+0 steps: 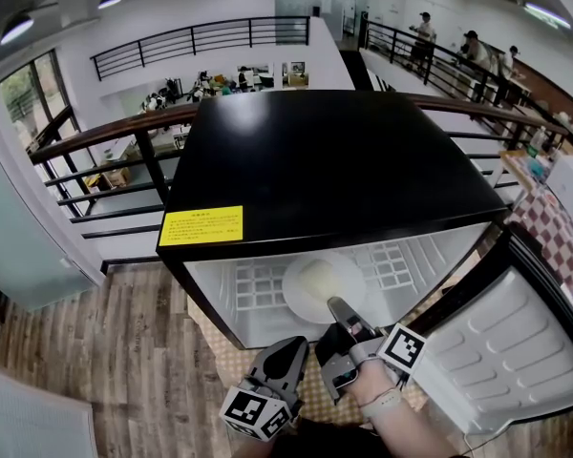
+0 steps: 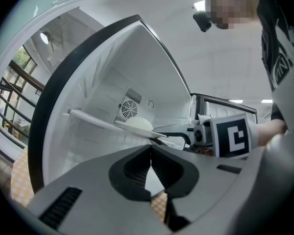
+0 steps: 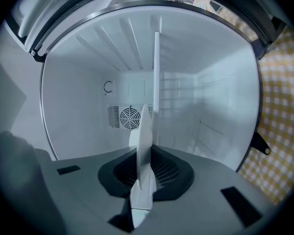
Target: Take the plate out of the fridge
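- The left gripper hovers low in front of the fridge, apart from it. Its jaws are pressed together with nothing between them.
- Just beside it, the person's right hand holds the right gripper, which reaches into the open compartment. Its jaws are clamped on the near rim of the plate.
- The white plate lies on the white wire shelf inside the fridge, near the shelf's front middle. In the right gripper view it shows edge-on between the jaws.
- A round fan grille sits in the back wall behind the plate.
- The small black fridge stands on a yellow checked cloth. Its door is swung wide to the right, and a yellow label sits on its top.
- Beyond are a wood floor and a dark railing.
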